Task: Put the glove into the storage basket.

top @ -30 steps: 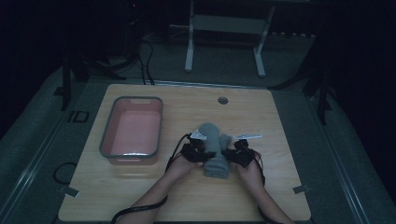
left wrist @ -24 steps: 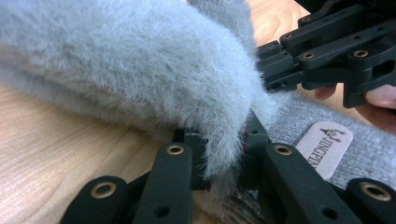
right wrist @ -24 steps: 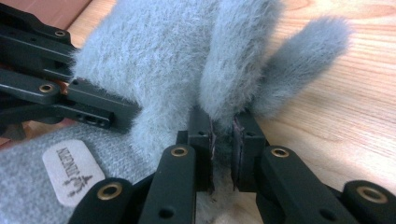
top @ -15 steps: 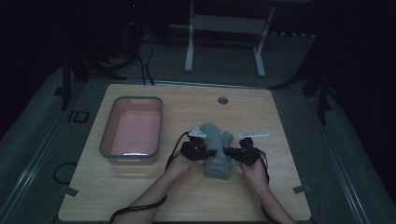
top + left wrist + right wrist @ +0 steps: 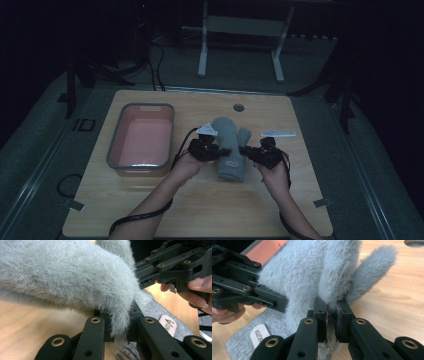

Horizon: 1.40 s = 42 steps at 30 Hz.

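Grey fuzzy mitten [image 5: 229,147]: soft, light, limp (sags between grips). Left gripper [image 5: 214,152] and right gripper [image 5: 248,152] fingers pinch its opposite edges; hold near cuff.

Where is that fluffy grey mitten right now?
In the high view the grey mitten is mid-table, right of the pink bin, pinched between the left gripper and right gripper.

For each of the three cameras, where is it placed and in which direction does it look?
High view: above the person's side, looking forward and down on the table; forearms, both hands, left gripper, right gripper, pink tray.
Left gripper view: on the left gripper, looking along its jaws, shut on the grey mitten; the other hand shows beyond.
Right gripper view: on the right gripper, jaws shut on the mitten.
Shared: the mitten; each gripper view shows the other gripper.
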Tool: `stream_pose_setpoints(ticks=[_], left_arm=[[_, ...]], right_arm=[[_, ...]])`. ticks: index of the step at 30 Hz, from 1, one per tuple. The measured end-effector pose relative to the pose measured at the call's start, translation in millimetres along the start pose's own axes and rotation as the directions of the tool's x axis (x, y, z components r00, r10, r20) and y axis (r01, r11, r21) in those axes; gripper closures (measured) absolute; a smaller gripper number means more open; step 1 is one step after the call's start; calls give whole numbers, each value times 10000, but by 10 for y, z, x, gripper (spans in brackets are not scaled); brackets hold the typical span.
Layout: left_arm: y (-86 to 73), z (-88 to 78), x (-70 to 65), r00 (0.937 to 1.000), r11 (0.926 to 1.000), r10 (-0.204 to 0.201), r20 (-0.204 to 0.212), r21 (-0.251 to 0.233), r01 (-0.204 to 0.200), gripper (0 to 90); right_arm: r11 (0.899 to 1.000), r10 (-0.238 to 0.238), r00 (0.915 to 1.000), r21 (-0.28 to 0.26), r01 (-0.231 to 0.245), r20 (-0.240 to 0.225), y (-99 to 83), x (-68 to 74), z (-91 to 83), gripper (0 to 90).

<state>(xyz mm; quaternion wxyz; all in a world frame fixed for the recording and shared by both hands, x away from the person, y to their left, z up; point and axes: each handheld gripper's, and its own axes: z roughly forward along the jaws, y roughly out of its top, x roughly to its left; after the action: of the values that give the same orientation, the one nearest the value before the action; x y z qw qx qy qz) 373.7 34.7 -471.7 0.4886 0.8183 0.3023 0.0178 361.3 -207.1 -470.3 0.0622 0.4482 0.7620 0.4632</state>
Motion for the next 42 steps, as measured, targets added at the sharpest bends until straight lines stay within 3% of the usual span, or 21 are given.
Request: stream_pose_setpoints(ticks=[16,22,24,25,26,35,36,42], left_arm=[[42,-478,183,9990,9999,-80,-433,-64,78,812],[48,-845,295,9967,9999,-64,-812,-102,56,811],[48,-845,295,9967,9999,-64,-812,-102,56,811],[51,-958,328,9956,10000,-28,-939,-42,24,811],[47,-1032,349,9946,10000,-26,-1038,-59,20,811],[-10,-1540,567,9883,9998,-182,-1517,94,198,811],[-34,-1657,621,9861,9997,-219,-1647,98,238,811],[-105,-1928,759,9790,9984,-395,-2000,313,466,810]], right_arm=[[9995,-285,9980,-120,279,-558,335,353,231,818],[9986,-519,9949,-158,507,-865,501,566,372,818],[9984,-557,9940,-168,544,-940,538,616,404,818],[9984,-557,9940,-168,544,-940,538,616,404,818],[9974,-713,9913,-203,695,-1109,630,758,501,818],[9973,-737,9833,-163,719,-1663,827,1094,800,818],[9973,-731,9818,-156,715,-1752,877,1191,883,818],[9966,-812,9766,-65,815,-1991,992,1477,1167,818]])
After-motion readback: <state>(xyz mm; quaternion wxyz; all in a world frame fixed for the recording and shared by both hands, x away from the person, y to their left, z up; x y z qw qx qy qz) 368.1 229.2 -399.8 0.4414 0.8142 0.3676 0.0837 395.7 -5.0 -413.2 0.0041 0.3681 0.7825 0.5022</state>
